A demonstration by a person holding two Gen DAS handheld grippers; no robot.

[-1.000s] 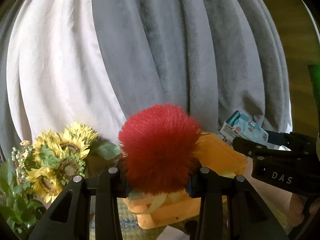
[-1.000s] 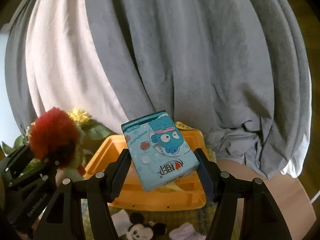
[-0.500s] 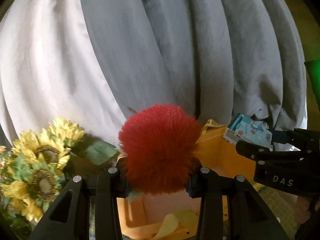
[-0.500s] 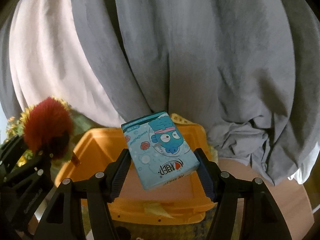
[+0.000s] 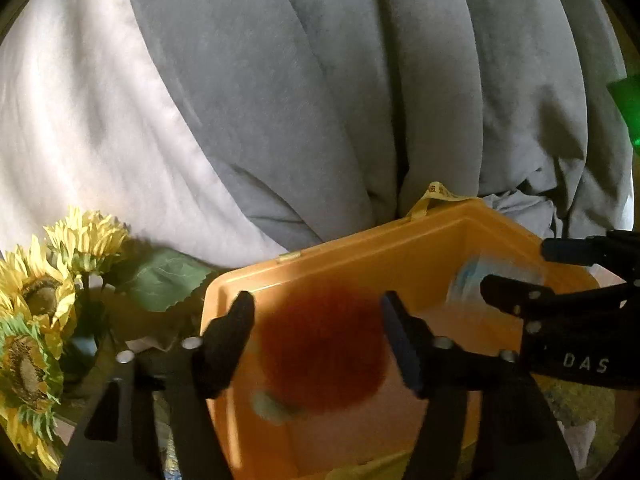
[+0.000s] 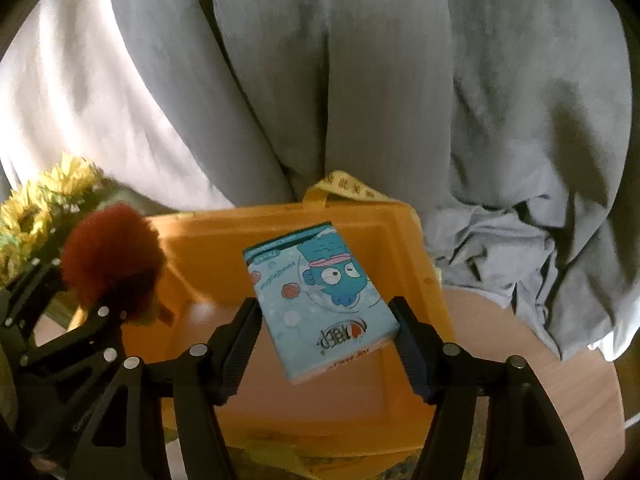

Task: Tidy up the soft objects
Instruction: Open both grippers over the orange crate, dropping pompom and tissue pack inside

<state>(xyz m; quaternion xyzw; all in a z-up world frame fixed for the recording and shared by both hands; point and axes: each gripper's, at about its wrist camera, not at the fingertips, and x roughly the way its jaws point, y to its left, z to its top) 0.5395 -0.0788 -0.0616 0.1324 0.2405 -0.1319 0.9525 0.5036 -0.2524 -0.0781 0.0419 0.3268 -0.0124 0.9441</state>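
Note:
An orange plastic bin (image 5: 360, 248) (image 6: 280, 210) lies open below both grippers. My left gripper (image 5: 316, 308) hangs over its left half with jaws opening. The red fluffy pom-pom (image 5: 324, 352) (image 6: 112, 252) is a blur between the fingers, clear of both pads and low over the bin floor. My right gripper (image 6: 323, 308) (image 5: 516, 264) is over the bin's right half, jaws opening too. The light blue tissue pack (image 6: 320, 304) (image 5: 472, 272) with a cartoon fish is tilted between its fingers, with only thin gaps at the pads.
Artificial sunflowers (image 5: 40, 320) (image 6: 48, 200) stand left of the bin. Grey curtain (image 5: 320, 100) and white curtain (image 5: 80, 120) hang right behind it. A yellow ribbon (image 5: 436, 194) lies over the far rim. The round wooden table (image 6: 560, 360) extends to the right.
Both grippers moved forward and down over the bin. The left jaws spread wide and the pom-pom slipped out of their grip. The right jaws widened a little around the pack.

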